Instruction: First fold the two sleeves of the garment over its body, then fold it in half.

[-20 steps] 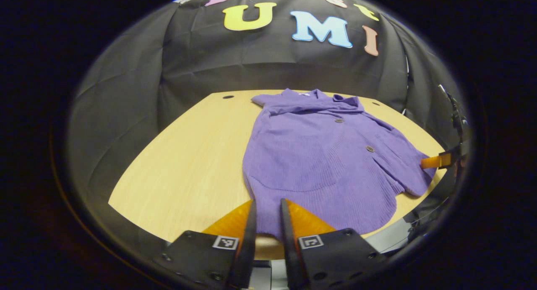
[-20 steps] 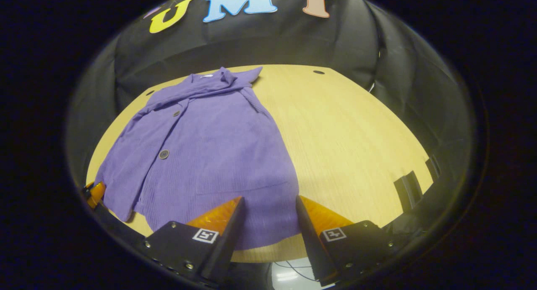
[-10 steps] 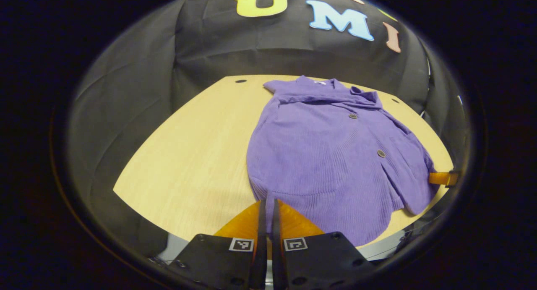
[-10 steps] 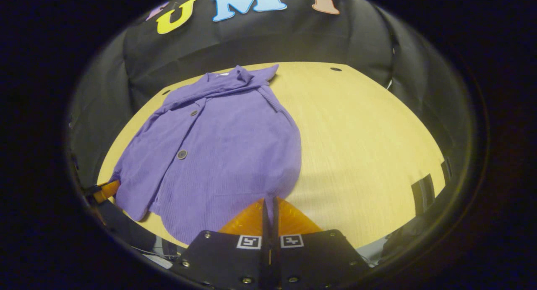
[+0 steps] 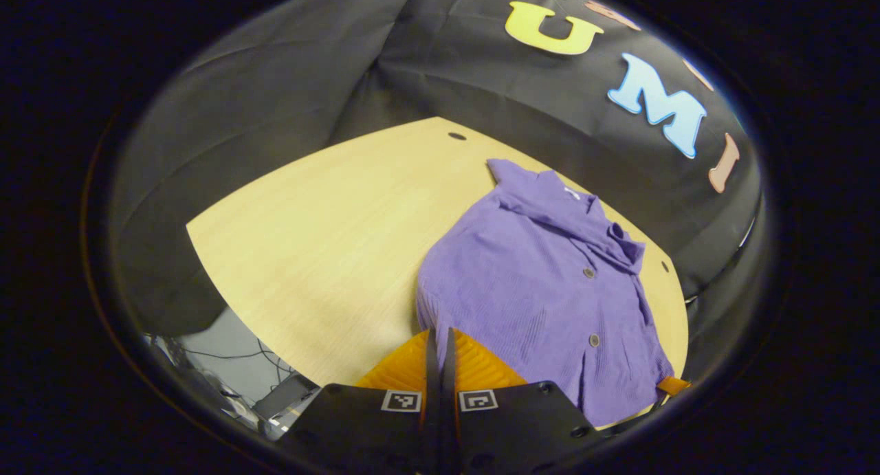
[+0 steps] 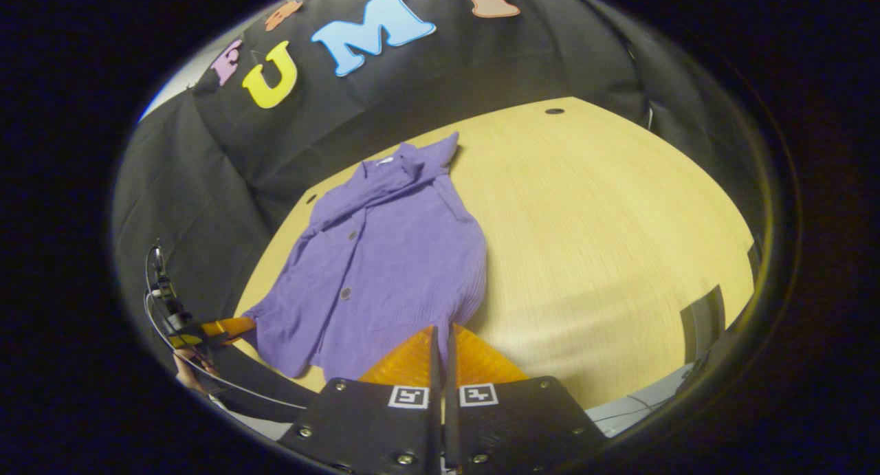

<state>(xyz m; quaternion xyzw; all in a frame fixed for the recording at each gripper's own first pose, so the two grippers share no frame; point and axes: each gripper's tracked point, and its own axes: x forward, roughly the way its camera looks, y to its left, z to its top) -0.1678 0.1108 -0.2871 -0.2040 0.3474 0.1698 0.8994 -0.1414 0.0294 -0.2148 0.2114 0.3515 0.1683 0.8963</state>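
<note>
Both grippers pinch the purple cardigan's [image 6: 385,255] hem corners, left gripper [image 5: 440,344] and right gripper [image 6: 442,341] closed, apparently on fabric, ready to fold it across the wooden table [image 6: 605,241].

One purple garment [image 5: 543,282] is lying on one wooden table [image 5: 323,234], reaching up to the closed jaws of both grippers. Two dark buttons [image 5: 588,272] are showing on its front, ahead of the jaws. Two grippers are working here: the left gripper [image 5: 440,337] and the right gripper [image 6: 442,334]. Two small dark holes [image 5: 456,136] are sitting at the table's far edge, well beyond the jaws.
</note>
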